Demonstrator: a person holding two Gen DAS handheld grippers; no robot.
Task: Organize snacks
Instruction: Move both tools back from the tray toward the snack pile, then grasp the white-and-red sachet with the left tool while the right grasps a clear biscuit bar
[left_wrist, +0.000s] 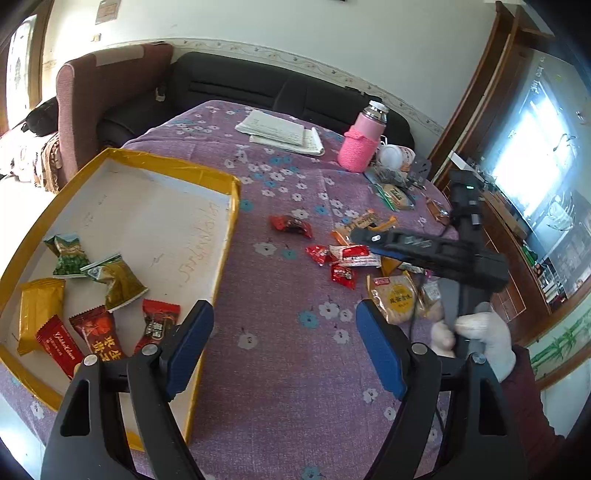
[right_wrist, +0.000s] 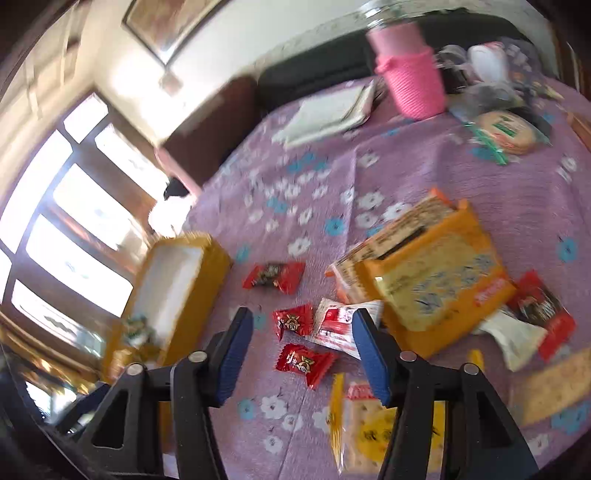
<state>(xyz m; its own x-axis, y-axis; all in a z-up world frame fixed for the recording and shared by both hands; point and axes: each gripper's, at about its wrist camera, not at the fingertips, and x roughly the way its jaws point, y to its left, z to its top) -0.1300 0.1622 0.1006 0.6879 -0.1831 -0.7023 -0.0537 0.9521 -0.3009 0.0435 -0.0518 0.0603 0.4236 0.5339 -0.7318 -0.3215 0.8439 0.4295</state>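
A shallow yellow-rimmed box (left_wrist: 221, 181) lies on the left of the purple flowered tablecloth. It holds green packets (left_wrist: 68, 254), a gold one (left_wrist: 38, 310) and red ones (left_wrist: 98, 332). My left gripper (left_wrist: 282, 306) hangs open and empty by the box's right wall. Loose snacks lie to its right: a red candy (left_wrist: 291, 225), a white-red sachet (left_wrist: 354, 256) and a cracker pack (left_wrist: 397, 299). My right gripper (right_wrist: 302, 314) is open above two small red candies (right_wrist: 293, 320) (right_wrist: 304, 363), with the sachet (right_wrist: 340, 325) by its right finger. This view is blurred. A white-gloved hand (left_wrist: 487, 332) holds that gripper (left_wrist: 424, 247).
A pink sleeved bottle (left_wrist: 360, 147) and a notebook (left_wrist: 284, 131) sit at the table's far side, with more wrapped biscuits (left_wrist: 397, 195) near the right edge. An orange cracker pack (right_wrist: 439, 280) lies right of the red candies. A black sofa (left_wrist: 258, 85) stands behind, and a wooden cabinet (left_wrist: 509, 236) stands to the right.
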